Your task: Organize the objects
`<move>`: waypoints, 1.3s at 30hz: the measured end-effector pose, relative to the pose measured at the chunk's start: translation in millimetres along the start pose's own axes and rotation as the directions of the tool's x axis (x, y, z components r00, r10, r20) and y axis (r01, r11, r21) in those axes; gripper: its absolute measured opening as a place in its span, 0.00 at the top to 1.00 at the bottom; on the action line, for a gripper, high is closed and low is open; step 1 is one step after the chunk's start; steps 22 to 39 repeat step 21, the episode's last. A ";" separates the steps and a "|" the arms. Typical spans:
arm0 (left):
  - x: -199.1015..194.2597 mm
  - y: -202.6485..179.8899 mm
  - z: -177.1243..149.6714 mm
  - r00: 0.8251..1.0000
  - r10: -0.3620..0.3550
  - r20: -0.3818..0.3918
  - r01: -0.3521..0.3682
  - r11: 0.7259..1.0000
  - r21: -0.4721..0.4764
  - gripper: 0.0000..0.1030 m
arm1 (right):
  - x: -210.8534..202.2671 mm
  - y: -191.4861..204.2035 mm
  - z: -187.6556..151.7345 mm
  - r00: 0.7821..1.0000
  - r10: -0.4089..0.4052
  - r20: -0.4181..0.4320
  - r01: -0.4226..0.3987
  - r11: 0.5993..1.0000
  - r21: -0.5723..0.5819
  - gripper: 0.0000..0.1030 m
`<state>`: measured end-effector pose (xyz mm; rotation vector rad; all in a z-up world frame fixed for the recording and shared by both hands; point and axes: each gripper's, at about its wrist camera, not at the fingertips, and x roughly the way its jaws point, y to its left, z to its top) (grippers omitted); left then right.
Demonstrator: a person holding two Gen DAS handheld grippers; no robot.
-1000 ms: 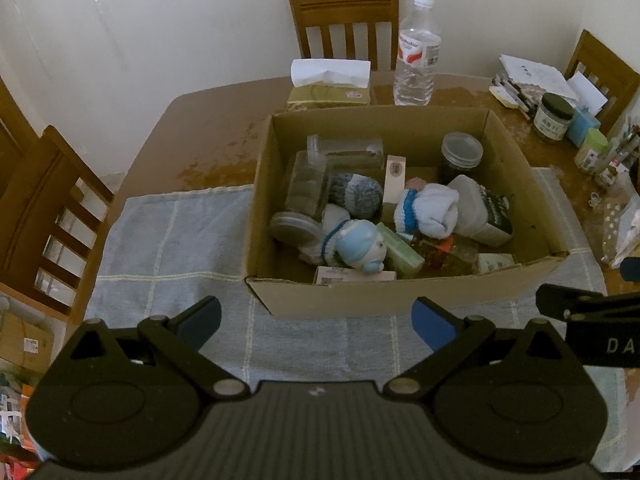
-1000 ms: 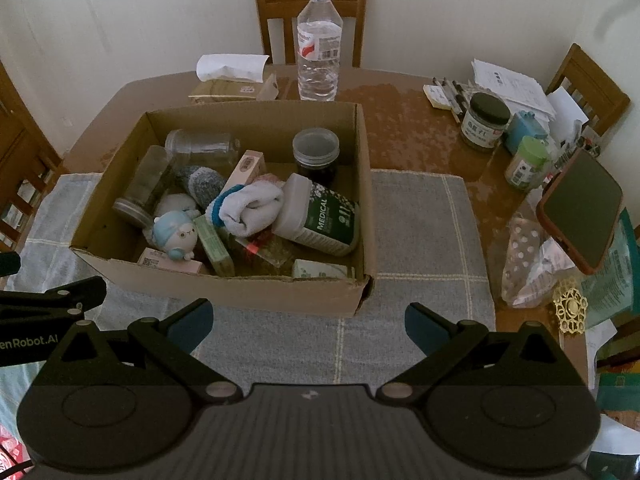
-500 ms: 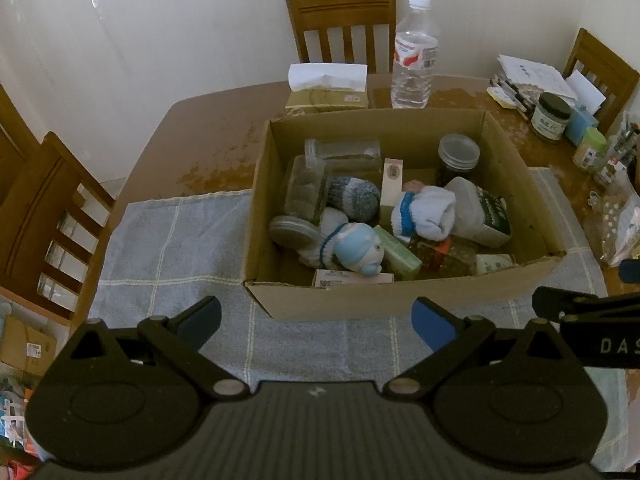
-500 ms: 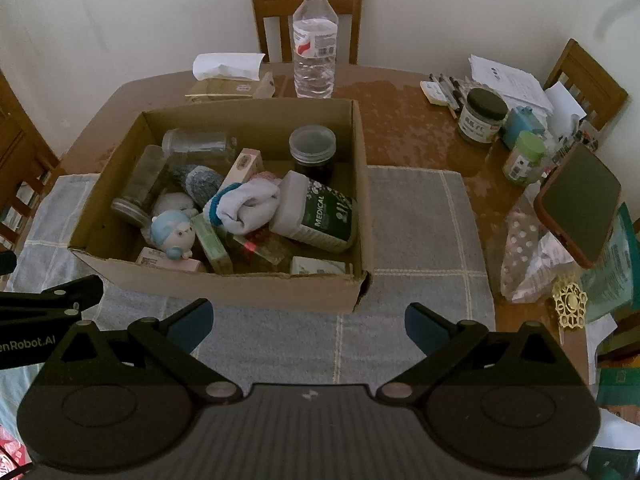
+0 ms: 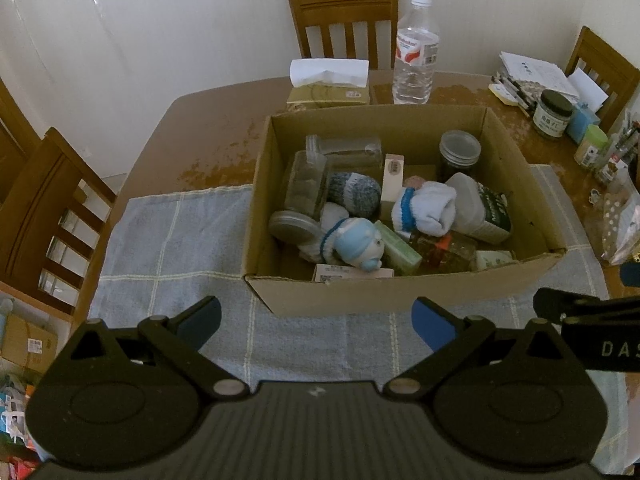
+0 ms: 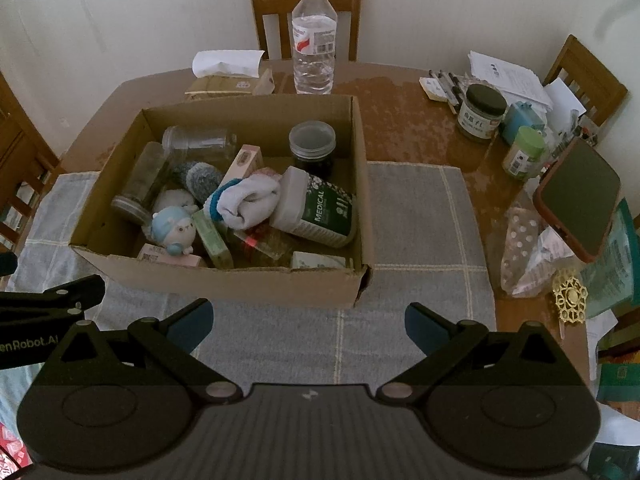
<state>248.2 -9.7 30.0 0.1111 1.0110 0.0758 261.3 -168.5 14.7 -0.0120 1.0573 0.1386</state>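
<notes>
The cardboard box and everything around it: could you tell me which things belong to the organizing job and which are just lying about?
Job:
cardboard box
white sock
blue plush toy
MEDICAL bottle
dark jar
left gripper
right gripper

Lying about:
water bottle
tissue box
phone

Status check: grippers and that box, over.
Left gripper open, empty. Right gripper open, empty. Brown cardboard box full, untouched, on grey checked cloth. Nothing blocking approach.
</notes>
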 end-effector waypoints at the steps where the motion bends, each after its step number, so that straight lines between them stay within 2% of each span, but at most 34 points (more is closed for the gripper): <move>1: 0.0 0.1 0.1 1.000 -0.002 0.001 0.002 1.000 0.001 0.02 | -0.2 -0.3 -0.2 1.000 0.000 -0.002 0.000 1.000 0.003 0.00; 39: -2.4 -0.1 -0.8 1.000 0.008 -0.010 -0.008 1.000 -0.005 0.02 | -0.6 3.0 0.0 1.000 0.002 -0.012 -0.002 1.000 0.010 0.00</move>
